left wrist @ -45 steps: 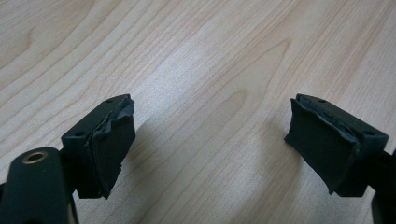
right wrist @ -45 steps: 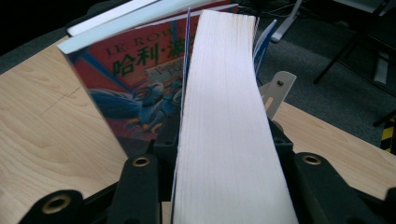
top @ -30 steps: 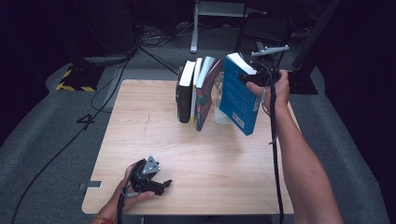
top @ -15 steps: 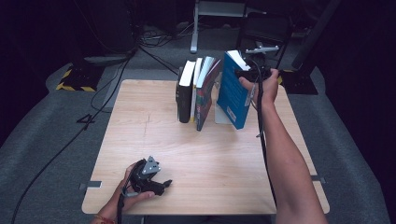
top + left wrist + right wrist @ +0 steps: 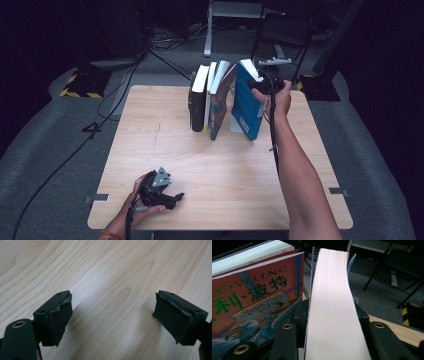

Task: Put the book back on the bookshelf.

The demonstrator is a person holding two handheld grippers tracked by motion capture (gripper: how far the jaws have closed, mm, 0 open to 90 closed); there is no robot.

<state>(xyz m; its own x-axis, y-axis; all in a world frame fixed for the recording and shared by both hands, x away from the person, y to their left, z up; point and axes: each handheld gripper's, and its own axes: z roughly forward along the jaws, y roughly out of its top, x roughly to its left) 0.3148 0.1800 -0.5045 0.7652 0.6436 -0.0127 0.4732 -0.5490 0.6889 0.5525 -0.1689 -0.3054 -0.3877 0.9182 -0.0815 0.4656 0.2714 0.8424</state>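
Right tongs (image 5: pixel 262 86) clamp blue book (image 5: pixel 246 107) at its top edge, far side of surface (image 5: pixel 240 165), book leaning beside the row of books (image 5: pixel 209 97); jaw tips hidden behind the page block (image 5: pixel 334 315) in right gripper view. Left tongs (image 5: pixel 112 317) wide apart, nothing betw. them, low over bare wood nr front edge; lower parts cut off.

4 books (image 5: pixel 216 97) – 2 tongs (image 5: pixel 167 199) – 1 table (image 5: pixel 230 165).
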